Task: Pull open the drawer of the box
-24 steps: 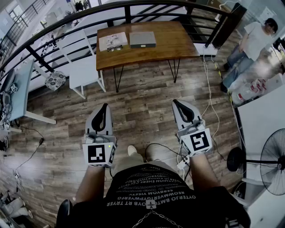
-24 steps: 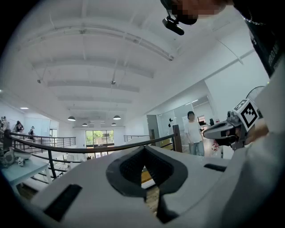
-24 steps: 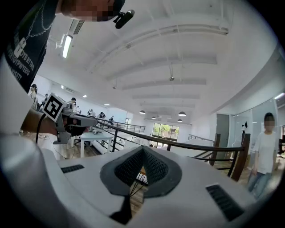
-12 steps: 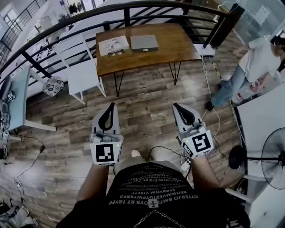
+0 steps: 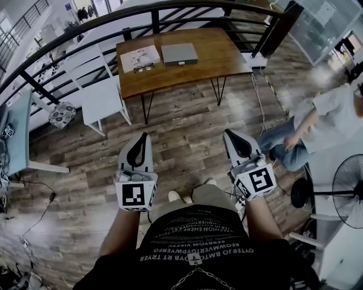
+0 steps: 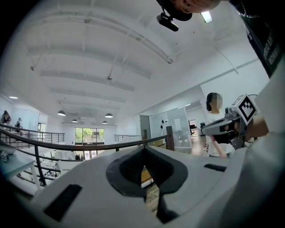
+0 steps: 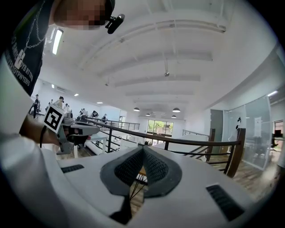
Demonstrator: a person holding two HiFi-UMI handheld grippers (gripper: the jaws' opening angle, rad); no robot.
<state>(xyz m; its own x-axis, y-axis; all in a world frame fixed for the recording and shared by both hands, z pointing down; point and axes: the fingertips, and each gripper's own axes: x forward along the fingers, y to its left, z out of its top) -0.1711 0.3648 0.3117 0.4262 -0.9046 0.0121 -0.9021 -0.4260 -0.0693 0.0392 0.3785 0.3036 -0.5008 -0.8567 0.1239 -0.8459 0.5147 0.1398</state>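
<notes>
Both grippers are hanging over the floor, well short of the table. The left gripper point(image 5: 143, 136) has its two fingers pressed together at the tips with nothing caught between them, and its own view shows the dark pads meeting in a point. Same deal with the right gripper point(image 5: 228, 132): squeezed shut and empty.

The flat grey rectangular box point(image 5: 179, 54) lies on the brown wooden table with black hairpin legs point(image 5: 229, 56). It's well ahead of both sets of fingertips and roughly between the lines they point along. It sits closer to the table's far edge than the near one. I can't tell from here which side the drawer is on.

Just to the left of the box is a white printed sheet point(image 5: 139, 56). To its right, bare wood runs out to the table's right edge.

As for room to move, the grey-brown plank floor point(image 5: 187, 130) stretches from the fingertips up to the table's near edge. The black metal railing point(image 5: 187, 5) curves just behind the far edge, so that side is boxed in. A white chair point(image 5: 99, 85) stands beside the table's left edge, ahead and left of the left fingers.

Off to the right of the right fingers, a person in a white shirt and jeans point(image 5: 323, 124) is down low, fairly near. A black pedestal fan point(image 5: 349, 190) stands further right, about level with that gripper's marker cube.
</notes>
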